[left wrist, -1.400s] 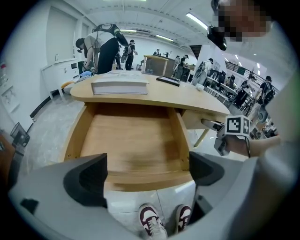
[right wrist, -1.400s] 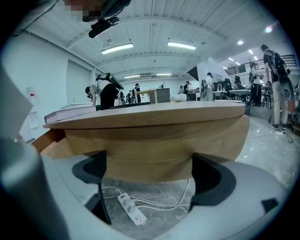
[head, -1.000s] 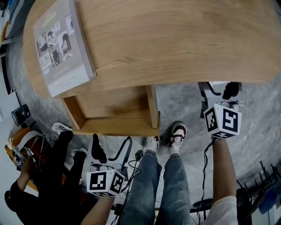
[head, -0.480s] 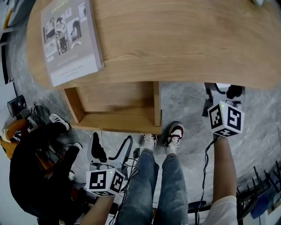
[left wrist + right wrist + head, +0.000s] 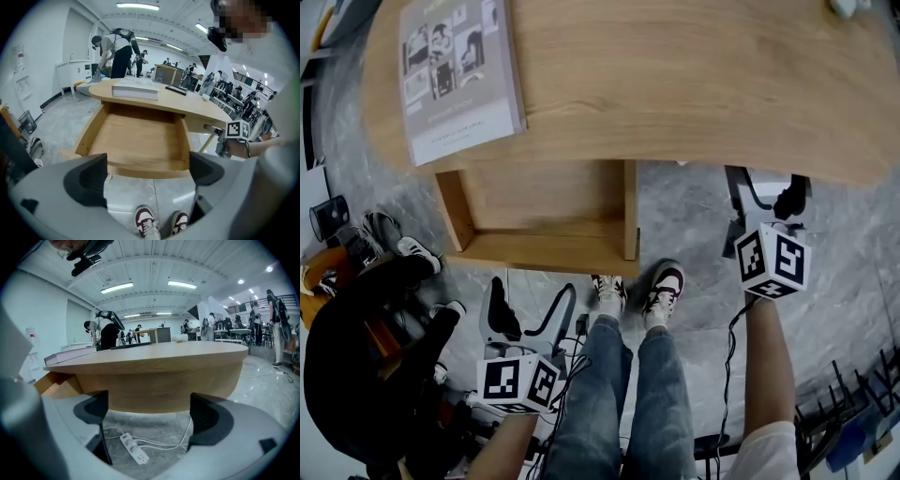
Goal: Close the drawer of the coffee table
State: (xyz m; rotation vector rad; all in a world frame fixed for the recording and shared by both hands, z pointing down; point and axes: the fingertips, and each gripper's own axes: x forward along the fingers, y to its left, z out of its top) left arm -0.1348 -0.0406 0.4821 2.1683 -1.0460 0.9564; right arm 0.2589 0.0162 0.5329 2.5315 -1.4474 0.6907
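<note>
Stiff wooden drawer [image 5: 544,253] jutting from the coffee table [image 5: 675,84] should slide under a front-edge push; left gripper [image 5: 146,171] and right gripper [image 5: 149,414] gape empty.

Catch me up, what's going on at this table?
A person stands at a wooden coffee table, one hand-held gripper in each hand. Its drawer is pulled out and looks empty. The left hand-held gripper faces the drawer's front, jaws apart, not touching it. The right hand-held gripper is open and empty too, by the table's edge. A book lies on top.
</note>
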